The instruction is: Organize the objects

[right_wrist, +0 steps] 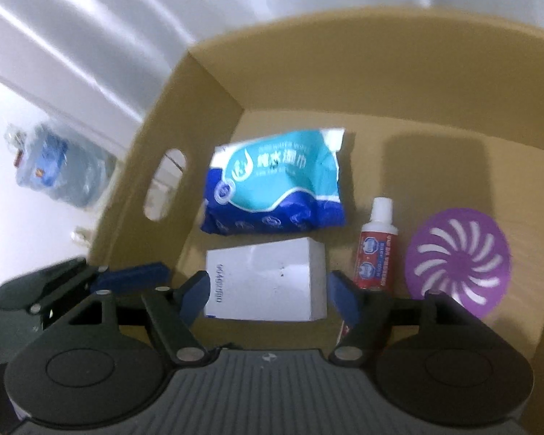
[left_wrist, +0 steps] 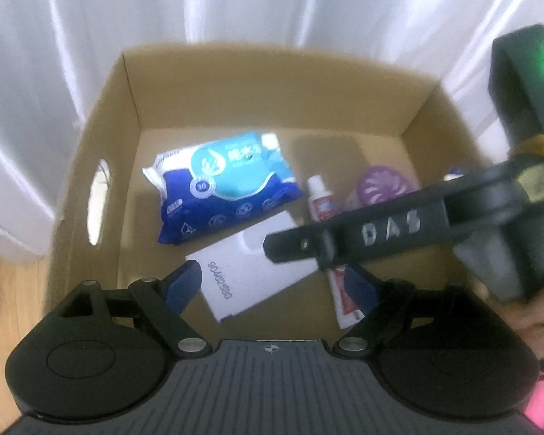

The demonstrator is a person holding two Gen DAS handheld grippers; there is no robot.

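An open cardboard box point(left_wrist: 101, 116) point(right_wrist: 214, 83) holds four things. A blue and teal wet-wipes pack point(left_wrist: 221, 185) point(right_wrist: 275, 185) lies at the back left. In front of it lies a white carton point(left_wrist: 250, 275) point(right_wrist: 268, 282). A red and white tube point(left_wrist: 319, 199) point(right_wrist: 375, 250) and a purple round vented lid point(left_wrist: 380, 185) point(right_wrist: 460, 261) lie to the right. My left gripper point(left_wrist: 272, 284) hangs open above the white carton. My right gripper point(right_wrist: 268, 293) is open, its blue fingers on either side of the carton, which rests on the box floor. One of the right gripper's fingers point(left_wrist: 301, 246) crosses the left wrist view.
White curtains point(left_wrist: 235, 0) hang behind the box. A hand hole point(right_wrist: 165, 185) is cut in the box's left wall. A wrapped pack of water bottles point(right_wrist: 58, 170) stands on the floor to the left. A hand point(left_wrist: 536, 319) holds the right gripper. Wooden floor point(left_wrist: 18, 290) shows at the left.
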